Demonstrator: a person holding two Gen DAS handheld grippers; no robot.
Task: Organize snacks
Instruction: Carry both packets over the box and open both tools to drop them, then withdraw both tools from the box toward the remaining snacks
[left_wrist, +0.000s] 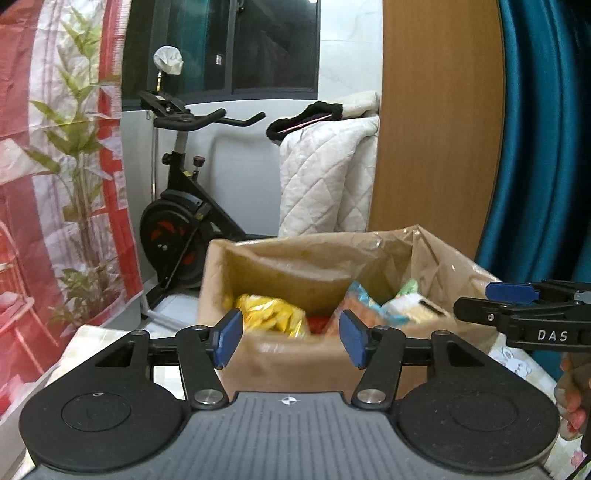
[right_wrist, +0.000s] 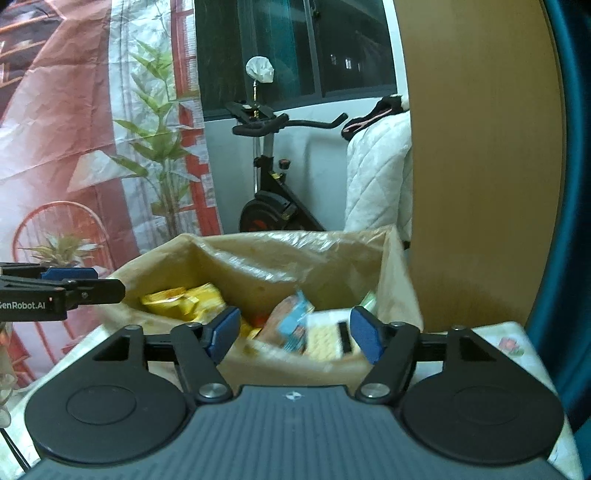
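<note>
A cardboard box lined with a clear plastic bag stands on the table right in front of both grippers. Inside it lie a yellow packet, an orange and blue packet and a pale white pack. My left gripper is open at the box's near rim, with nothing between its blue pads. My right gripper is open too, wider, over the near rim with its pads empty. The right wrist view shows the yellow packet, the orange and blue packet and a blurred pale box.
An exercise bike and a white quilt stand behind the box. A wooden panel and a blue curtain rise at the right, a printed backdrop at the left. A person's hand holds the right gripper.
</note>
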